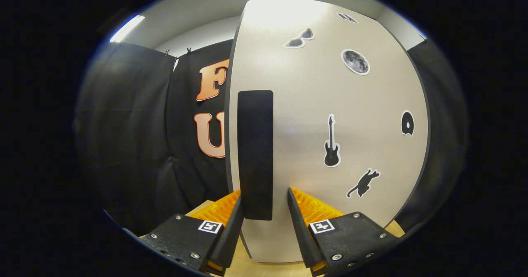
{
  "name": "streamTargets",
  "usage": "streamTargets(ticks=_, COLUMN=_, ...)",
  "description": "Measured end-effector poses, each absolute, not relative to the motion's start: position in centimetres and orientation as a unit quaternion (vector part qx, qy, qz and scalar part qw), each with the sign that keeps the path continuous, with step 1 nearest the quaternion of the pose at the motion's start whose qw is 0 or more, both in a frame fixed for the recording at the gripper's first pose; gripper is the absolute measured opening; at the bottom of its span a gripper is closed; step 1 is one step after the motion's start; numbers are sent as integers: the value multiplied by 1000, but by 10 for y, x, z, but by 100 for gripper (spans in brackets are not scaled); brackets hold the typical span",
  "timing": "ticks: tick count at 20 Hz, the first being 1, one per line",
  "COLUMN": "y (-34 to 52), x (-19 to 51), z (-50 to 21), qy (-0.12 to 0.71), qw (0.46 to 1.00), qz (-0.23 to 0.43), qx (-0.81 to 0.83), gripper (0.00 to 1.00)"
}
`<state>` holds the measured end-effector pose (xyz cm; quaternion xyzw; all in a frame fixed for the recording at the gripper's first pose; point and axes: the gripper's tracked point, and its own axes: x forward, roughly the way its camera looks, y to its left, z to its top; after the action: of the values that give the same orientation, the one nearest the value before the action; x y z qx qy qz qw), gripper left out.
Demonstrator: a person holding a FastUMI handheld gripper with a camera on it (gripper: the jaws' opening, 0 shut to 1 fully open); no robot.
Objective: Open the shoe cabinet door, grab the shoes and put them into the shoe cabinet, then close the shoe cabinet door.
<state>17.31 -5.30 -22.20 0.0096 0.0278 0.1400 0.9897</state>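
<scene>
Barely started here: gripper (pixel 264 194) up close against the shoe cabinet door (pixel 330 104), jaws spread either side of the black handle (pixel 255 153), not pinching yet. Door looks closed. Shoes, stowing, closing all left, probably.

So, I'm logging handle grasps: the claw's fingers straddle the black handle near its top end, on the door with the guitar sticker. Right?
Not quite. In the gripper view the claw straddles the black handle at its bottom end, not its top. It is indeed the door with the guitar sticker.
</scene>
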Motion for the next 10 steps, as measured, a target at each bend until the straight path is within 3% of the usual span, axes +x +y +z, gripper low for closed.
streamTargets(ticks=10, y=-52, x=178, z=-221, qy=41, qw=992, qz=122, qx=8, gripper=64)
